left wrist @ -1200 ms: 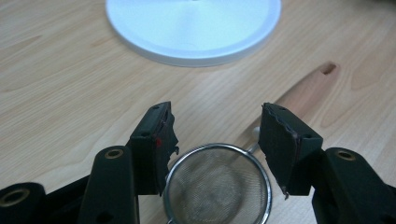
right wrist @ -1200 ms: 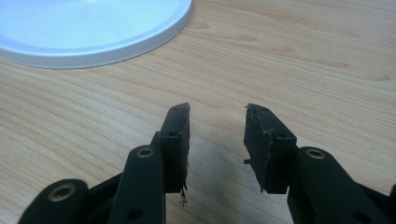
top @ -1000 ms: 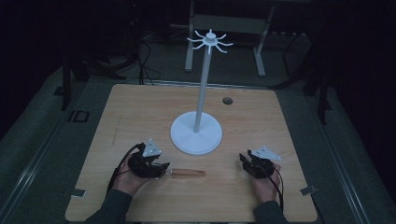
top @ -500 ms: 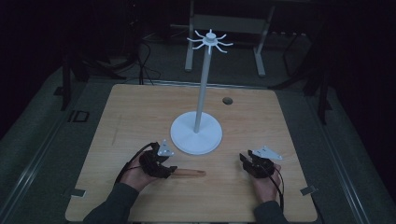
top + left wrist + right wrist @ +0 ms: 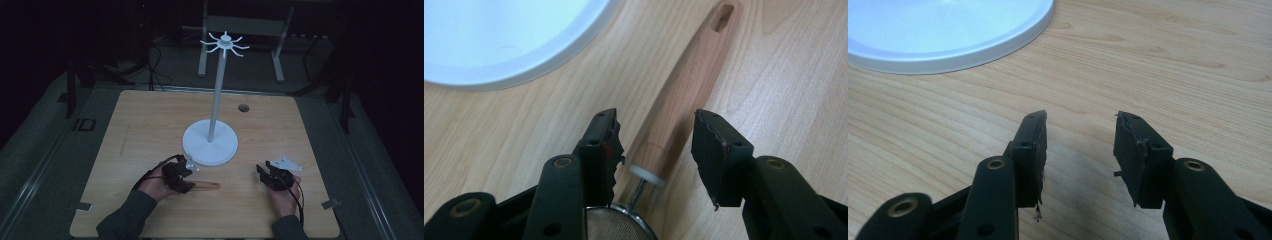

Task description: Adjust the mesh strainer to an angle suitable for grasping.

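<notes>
Two fingers of the left gripper (image 5: 656,150) straddle the strainer's wooden handle (image 5: 686,85), closing, not yet clamped; off-centre, it may roll away. Right gripper (image 5: 1079,155) fingers apart, empty.

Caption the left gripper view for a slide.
Left hand-held gripper, jaws closing but not yet gripping, straddles a strainer's wooden handle beside the white stand base.

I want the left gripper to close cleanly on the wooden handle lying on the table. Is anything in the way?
Nothing visible blocks it. The wooden handle already lies between the left gripper's jaws, which have just been closing without pressing it yet. The white stand base sits apart.
</notes>
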A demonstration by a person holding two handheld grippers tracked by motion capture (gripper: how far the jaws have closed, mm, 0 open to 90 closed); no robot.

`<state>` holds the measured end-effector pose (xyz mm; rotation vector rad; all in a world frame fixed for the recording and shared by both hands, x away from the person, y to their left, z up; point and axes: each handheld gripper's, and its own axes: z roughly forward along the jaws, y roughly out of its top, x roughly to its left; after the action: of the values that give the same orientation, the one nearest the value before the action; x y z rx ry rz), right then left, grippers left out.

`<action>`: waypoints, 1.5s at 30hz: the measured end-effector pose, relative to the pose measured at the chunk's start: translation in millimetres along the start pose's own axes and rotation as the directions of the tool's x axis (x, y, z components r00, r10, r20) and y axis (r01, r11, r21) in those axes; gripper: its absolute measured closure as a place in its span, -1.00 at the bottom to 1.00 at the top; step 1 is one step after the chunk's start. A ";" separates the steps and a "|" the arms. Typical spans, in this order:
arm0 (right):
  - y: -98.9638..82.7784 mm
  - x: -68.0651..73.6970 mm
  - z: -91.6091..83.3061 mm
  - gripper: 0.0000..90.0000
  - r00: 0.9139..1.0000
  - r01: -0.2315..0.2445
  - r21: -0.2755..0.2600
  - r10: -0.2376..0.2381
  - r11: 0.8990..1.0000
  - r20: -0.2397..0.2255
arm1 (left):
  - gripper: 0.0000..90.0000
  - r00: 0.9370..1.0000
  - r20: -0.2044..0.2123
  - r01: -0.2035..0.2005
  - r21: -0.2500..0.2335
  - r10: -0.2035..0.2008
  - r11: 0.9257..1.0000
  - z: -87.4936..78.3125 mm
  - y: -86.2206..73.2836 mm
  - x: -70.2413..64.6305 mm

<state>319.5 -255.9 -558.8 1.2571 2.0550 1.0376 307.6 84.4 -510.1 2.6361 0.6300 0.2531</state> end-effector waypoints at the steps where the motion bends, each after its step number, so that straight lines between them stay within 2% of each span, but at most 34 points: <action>1: 0.0 0.0 0.0 0.25 1.000 0.000 0.000 0.000 1.000 0.000 | 0.21 1.000 0.000 -0.007 0.010 0.007 1.000 1.5 1.5 -0.7; 4: 0.0 0.0 0.0 0.24 1.000 0.000 0.000 0.000 1.000 0.000 | 0.24 1.000 0.008 -0.018 0.025 0.017 1.000 4.7 3.9 -1.8; 8: 0.1 0.1 0.0 0.24 1.000 0.000 0.002 0.000 1.000 0.000 | 0.33 0.999 0.020 -0.033 0.067 0.032 0.997 12.3 7.8 -2.9; 15: 0.1 0.1 0.1 0.24 1.000 0.000 0.002 0.000 1.000 0.000 | 0.45 1.000 0.023 -0.021 0.100 0.019 0.995 12.5 10.0 2.3; 21: 0.1 0.2 0.1 0.24 1.000 0.000 0.003 0.000 1.000 0.000 | 0.43 0.998 0.054 -0.022 0.144 0.014 0.989 17.5 13.6 7.5; 23: 0.1 0.2 0.1 0.24 1.000 0.000 0.003 0.000 1.000 0.000 | 0.42 0.998 0.054 -0.022 0.144 0.014 0.989 17.5 13.6 7.5; 25: 0.1 0.0 0.2 0.24 1.000 -0.002 0.003 0.002 1.000 0.000 | 0.42 0.997 0.081 -0.024 0.181 0.010 0.983 20.8 16.8 11.7; 28: 0.1 0.0 0.2 0.24 1.000 -0.002 0.003 0.002 1.000 -0.001 | 0.42 0.996 0.089 -0.025 0.194 0.008 0.981 21.4 18.3 13.0; 30: 0.2 0.1 0.2 0.24 1.000 -0.003 0.004 0.003 1.000 -0.001 | 0.42 0.995 0.100 -0.025 0.216 0.004 0.976 24.0 19.9 14.0; 36: 0.2 -0.2 0.4 0.24 1.000 -0.003 0.004 0.003 1.000 -0.001 | 0.44 0.995 0.094 -0.034 0.229 0.012 0.973 25.2 21.8 14.1; 39: 0.2 -0.3 0.4 0.24 1.000 -0.004 0.004 0.004 1.000 -0.001 | 0.52 0.997 0.079 -0.033 0.227 0.016 0.973 25.0 22.4 13.6; 45: 0.1 -0.4 0.3 0.25 1.000 -0.006 0.003 0.006 1.000 -0.002 | 0.53 0.998 0.059 -0.027 0.212 0.015 0.977 22.3 23.5 13.0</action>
<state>320.0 -256.1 -558.9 1.2655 2.0557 1.0395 334.2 63.6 -518.8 2.8447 0.6428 0.1211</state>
